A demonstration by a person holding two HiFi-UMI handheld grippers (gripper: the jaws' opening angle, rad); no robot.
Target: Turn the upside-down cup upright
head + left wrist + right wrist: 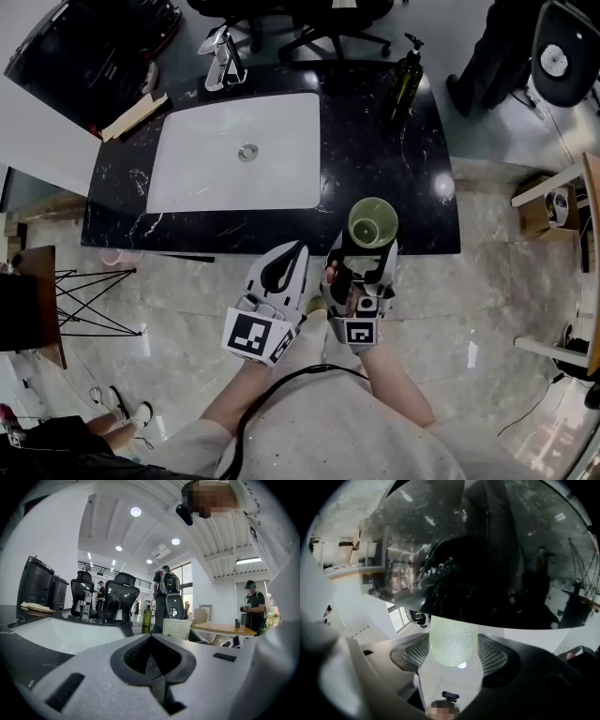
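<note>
No lettering, number, brand or sign could be read in any view. The only printed marks were black-and-white square patterns, one on the cube (253, 338) of the left hand-held gripper (292, 251) and one on the cube (360, 332) of the right hand-held gripper (367, 246). These patterns carried no letters or digits. Any print on the bottle (405, 82) was too small to make out.
</note>
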